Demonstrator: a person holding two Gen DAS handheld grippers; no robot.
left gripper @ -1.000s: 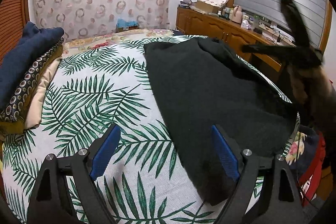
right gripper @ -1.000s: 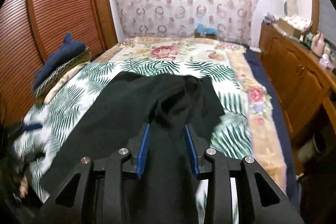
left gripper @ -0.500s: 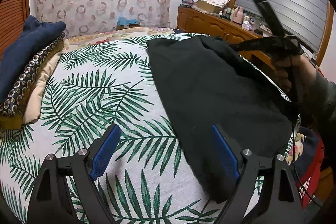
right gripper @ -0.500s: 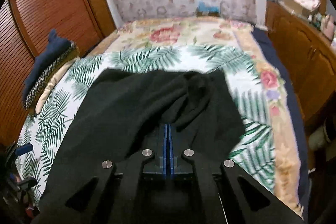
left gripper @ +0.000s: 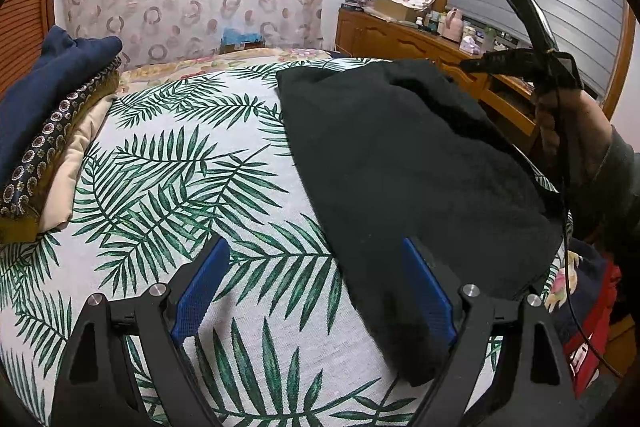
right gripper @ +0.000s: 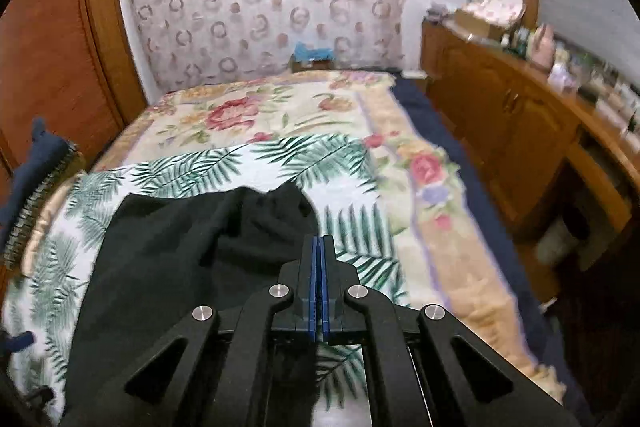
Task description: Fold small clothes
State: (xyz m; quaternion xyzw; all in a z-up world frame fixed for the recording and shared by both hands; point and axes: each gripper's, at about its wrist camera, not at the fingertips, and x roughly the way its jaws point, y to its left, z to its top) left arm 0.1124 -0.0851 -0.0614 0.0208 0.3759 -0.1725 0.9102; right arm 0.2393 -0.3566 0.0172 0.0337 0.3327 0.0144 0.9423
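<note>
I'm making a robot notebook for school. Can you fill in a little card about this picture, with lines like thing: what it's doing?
garment: black cloth spread on the palm-leaf bedspread
left gripper: open, low over the garment's near edge
right gripper: shut, apparently pinching the garment's right edge
pile: folded clothes stacked at the bed's left side
folding: not yet done

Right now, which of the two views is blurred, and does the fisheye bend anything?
Left wrist view: sharp; the black garment and palm-leaf sheet show clear texture, and the fisheye bows the bed outward. Right wrist view: smeared by motion, worst at the cabinet and floral cover; the shut right gripper stays crisp.
</note>
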